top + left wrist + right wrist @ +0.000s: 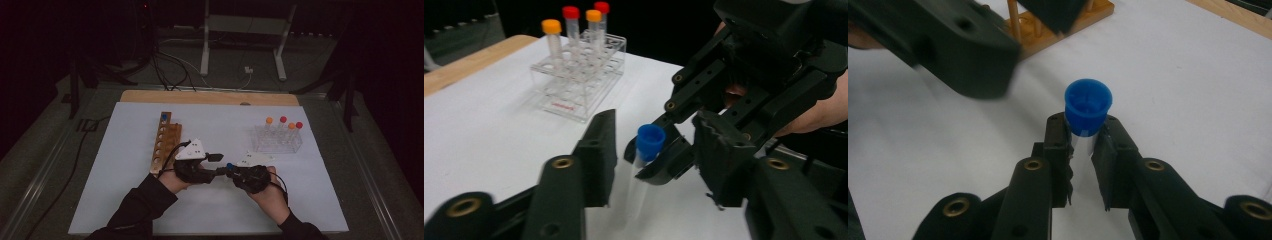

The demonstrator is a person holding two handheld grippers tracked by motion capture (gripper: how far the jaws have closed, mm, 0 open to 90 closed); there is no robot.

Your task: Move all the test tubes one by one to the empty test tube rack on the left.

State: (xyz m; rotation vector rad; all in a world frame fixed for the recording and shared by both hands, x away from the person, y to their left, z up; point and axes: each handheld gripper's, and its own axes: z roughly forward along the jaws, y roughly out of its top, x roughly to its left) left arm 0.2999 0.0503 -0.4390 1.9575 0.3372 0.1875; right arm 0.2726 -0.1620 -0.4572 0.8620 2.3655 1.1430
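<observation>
The blue-capped tube (1087, 111) sits clamped just below its cap between the jaws of my right gripper (1087, 134), above the white mat (125, 165) near the table's middle. My left gripper (654, 150) faces it with jaws partly apart on either side of the tube; they do not press on it. Behind my left hand (172, 180) lies the wooden rack (165, 142), one blue-capped tube standing at its far end. Farther right stands the clear rack (579, 75) with orange- and red-capped tubes.
</observation>
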